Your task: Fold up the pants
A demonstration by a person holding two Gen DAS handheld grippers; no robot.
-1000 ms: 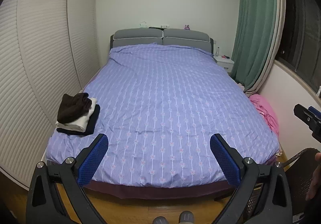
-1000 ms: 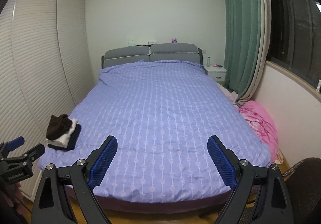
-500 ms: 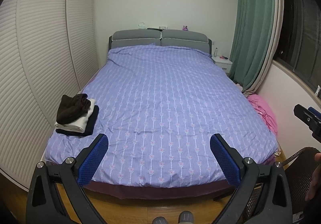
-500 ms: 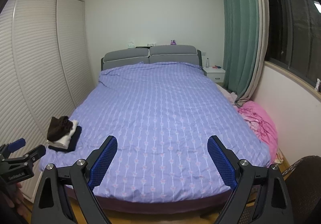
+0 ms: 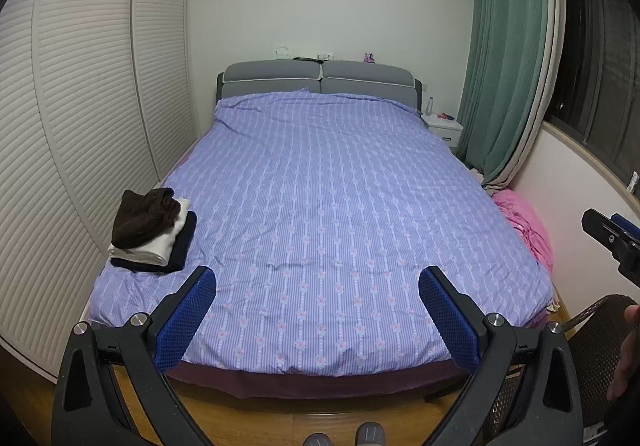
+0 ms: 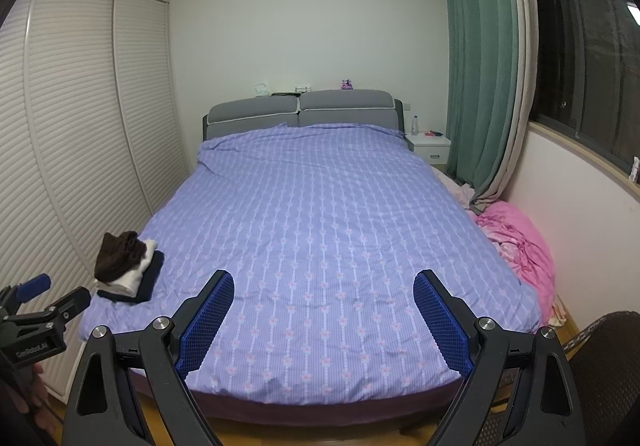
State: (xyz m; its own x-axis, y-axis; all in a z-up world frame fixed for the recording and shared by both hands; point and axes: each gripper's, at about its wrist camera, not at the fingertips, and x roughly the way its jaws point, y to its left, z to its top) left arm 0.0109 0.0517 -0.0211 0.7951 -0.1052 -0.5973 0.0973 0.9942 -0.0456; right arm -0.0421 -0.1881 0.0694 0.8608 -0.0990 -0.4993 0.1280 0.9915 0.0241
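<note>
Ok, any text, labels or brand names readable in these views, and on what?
"GenRobot.AI": white lettering on the black body of the left gripper, seen from the right wrist; the last letters are slightly blurred.
Small clear bottle on the white nightstand: label too small to read.
Nothing else is legible.

Duvet cover (image 5: 320,214) lilac-purple, thin white vertical stripes with rows of small pink flower motifs. Headboard cushions (image 5: 318,80) grey, pale piping. Folded stack at bed's left edge: dark brown garment (image 5: 142,216) on top, cream-white garment (image 5: 160,242) under it, navy-black garment (image 5: 182,246) at bottom. Curtain (image 6: 476,58) teal green, beige drape (image 6: 516,58) at its edge. Wardrobe doors (image 5: 80,94) off-white, horizontal slats. Bundle of bedding (image 6: 520,242) pink. Nightstand (image 6: 430,146) white. Floor (image 5: 256,422) honey-yellow wood. Gripper pads (image 6: 208,322) blue, fine mesh texture, on black arms. Walls white.
</note>
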